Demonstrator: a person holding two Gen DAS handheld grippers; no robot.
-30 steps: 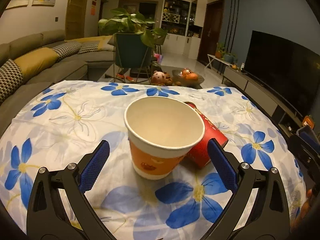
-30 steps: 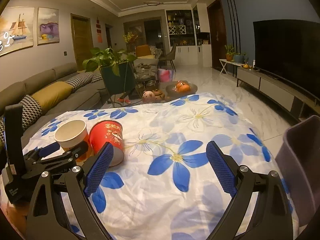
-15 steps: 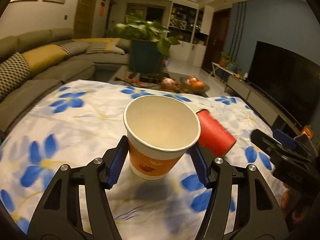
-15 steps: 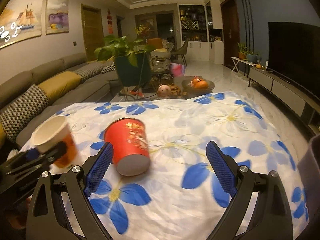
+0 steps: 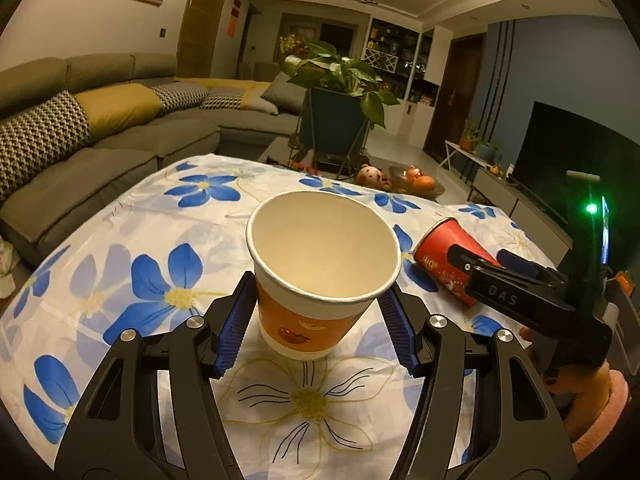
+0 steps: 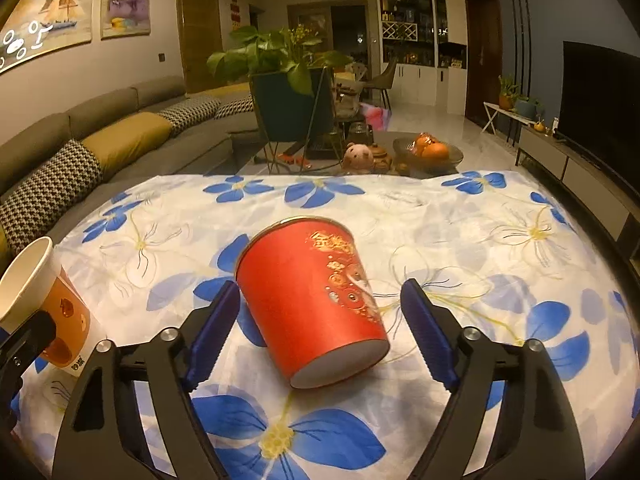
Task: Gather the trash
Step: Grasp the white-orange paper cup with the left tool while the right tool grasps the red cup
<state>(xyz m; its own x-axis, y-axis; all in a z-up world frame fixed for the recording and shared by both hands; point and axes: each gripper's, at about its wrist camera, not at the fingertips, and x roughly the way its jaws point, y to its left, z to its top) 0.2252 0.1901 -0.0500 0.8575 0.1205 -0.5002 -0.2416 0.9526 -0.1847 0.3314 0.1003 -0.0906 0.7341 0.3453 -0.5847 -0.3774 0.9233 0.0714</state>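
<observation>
An orange paper cup with a white rim stands upright between the blue pads of my left gripper, which is shut on its sides. The right wrist view shows this cup at the far left, tilted in that view. A red paper cup lies on its side on the floral cloth, base towards me. My right gripper is open and straddles it, one pad on each side with small gaps. In the left wrist view the red cup lies to the right, with the right gripper reaching over it.
The table wears a white cloth with blue flowers. Beyond its far edge are a bowl of oranges, a pig figurine and a potted plant. A grey sofa runs along the left. A hand in a pink sleeve holds the right gripper.
My left gripper went from open around the orange cup to shut on it. My right gripper moved forward and left until its fingers flank the red cup.
</observation>
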